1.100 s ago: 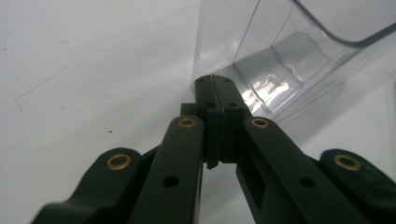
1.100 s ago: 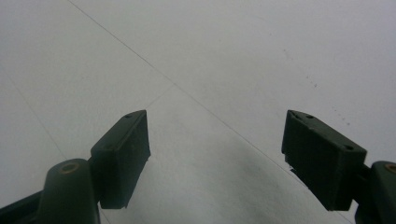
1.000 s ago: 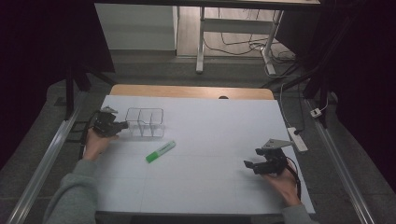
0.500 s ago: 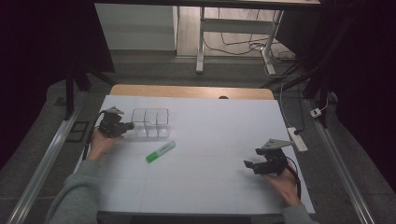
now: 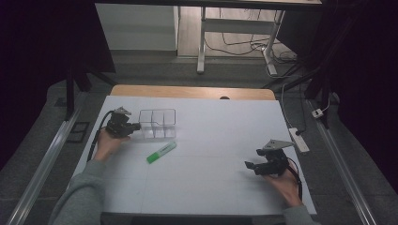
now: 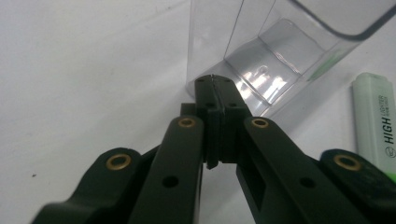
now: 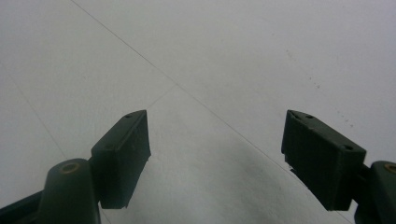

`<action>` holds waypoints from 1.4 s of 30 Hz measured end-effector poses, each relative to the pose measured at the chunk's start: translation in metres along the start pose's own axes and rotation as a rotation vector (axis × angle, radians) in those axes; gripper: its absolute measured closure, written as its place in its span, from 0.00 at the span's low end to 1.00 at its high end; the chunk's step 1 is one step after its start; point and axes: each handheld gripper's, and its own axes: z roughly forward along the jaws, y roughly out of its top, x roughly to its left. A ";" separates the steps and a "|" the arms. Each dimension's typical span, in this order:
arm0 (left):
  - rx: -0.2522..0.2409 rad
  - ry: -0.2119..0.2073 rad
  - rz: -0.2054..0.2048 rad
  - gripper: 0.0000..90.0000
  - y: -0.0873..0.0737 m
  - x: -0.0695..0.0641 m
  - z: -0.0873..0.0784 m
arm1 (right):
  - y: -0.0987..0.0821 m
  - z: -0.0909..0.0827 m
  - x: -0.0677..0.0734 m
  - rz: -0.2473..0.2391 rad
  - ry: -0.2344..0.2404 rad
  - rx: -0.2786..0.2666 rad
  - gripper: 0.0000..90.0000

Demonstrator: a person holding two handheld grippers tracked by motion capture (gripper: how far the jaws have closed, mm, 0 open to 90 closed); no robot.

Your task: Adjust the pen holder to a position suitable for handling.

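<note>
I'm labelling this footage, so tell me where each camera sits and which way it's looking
High view: above the person's side, looking forward and down at the table; both forearms, left gripper, right gripper.
Left gripper view: on the left gripper, along its shut jaws at the clear box; highlighter beside.
Right gripper view: on the right gripper, along its open jaws at bare table.
Shared: high and left gripper views both show box and highlighter.

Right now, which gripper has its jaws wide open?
The right gripper, near the table's right edge: its jaws stand apart. The left gripper, at the clear plastic box, is shut.
</note>
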 end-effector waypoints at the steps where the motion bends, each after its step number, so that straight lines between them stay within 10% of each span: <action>1: 0.000 -0.001 0.002 0.99 0.001 -0.001 0.000 | 0.000 0.000 0.000 0.000 -0.001 0.000 0.26; 42: 0.005 -0.070 0.097 0.99 0.041 -0.046 0.039 | -0.001 0.000 -0.002 0.009 -0.002 0.001 0.26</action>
